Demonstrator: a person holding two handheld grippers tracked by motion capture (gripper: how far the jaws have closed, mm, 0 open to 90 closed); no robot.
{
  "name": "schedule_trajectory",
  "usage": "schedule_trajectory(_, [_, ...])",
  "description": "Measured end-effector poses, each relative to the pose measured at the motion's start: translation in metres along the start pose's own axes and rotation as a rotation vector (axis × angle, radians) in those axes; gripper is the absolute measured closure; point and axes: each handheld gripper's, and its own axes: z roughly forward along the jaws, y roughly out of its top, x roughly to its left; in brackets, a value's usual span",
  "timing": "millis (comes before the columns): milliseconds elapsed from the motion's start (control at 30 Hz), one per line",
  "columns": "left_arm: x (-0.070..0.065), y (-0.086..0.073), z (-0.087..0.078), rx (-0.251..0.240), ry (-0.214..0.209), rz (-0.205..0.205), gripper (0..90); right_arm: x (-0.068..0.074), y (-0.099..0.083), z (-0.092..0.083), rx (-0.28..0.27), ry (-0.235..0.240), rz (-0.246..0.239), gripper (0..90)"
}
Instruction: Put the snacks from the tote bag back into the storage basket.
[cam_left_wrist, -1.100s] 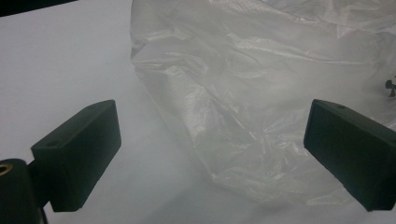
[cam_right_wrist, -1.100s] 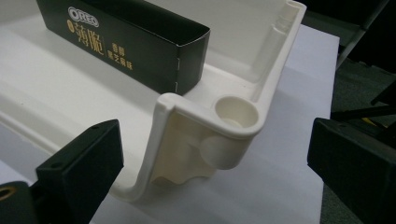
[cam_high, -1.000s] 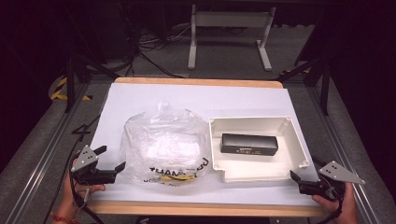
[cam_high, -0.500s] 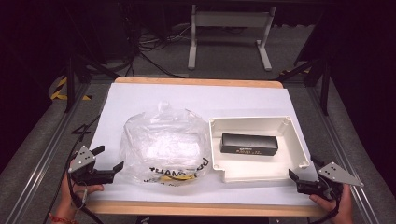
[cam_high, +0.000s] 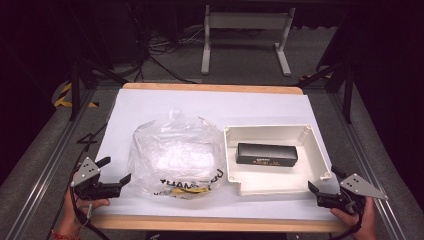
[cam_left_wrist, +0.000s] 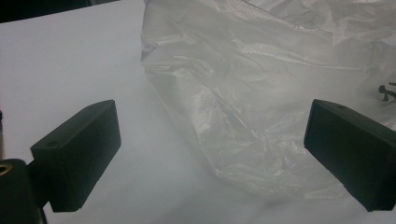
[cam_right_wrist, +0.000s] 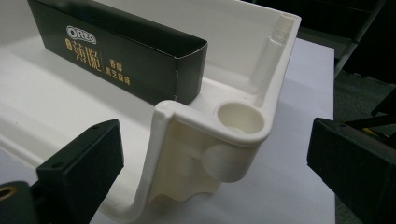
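A clear plastic bag (cam_high: 175, 155) lies crumpled on the white table (cam_high: 210, 107), left of centre, with black lettering and a bit of yellow showing through near its front edge. Just to its right, close beside it, sits a shallow white tray (cam_high: 315, 145) with a round socket at each corner. Inside the tray a long black box (cam_high: 267, 154) lies flat on the tray floor; in the right gripper view the box (cam_right_wrist: 116, 56) carries an Oreo logo and gold characters on its side.

The left gripper (cam_high: 115, 175) rests near the front left corner of the table, held in a hand (cam_high: 82, 210), its jaws spread wide and pointing at the bag's left side. In the left gripper view the left gripper (cam_left_wrist: 210, 158) has the bag's (cam_left_wrist: 261, 93) lower edge between its open jaws, with neither jaw touching the plastic.

The right gripper (cam_high: 322, 182) sits at the front right, held by the other hand (cam_high: 360, 222), jaws also apart and empty. In the right gripper view the right gripper (cam_right_wrist: 215, 163) faces the tray's (cam_right_wrist: 210, 135) near corner, which stands between the two jaws without contact that I can see.
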Motion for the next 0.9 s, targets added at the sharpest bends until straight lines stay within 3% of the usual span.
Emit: schedule_trajectory(900, [0.0005,0.0029,0.0026,0.007,0.009,0.002,4.7,0.0034,0.0041,-0.0031,-0.015,0.007,-0.020,4.7])
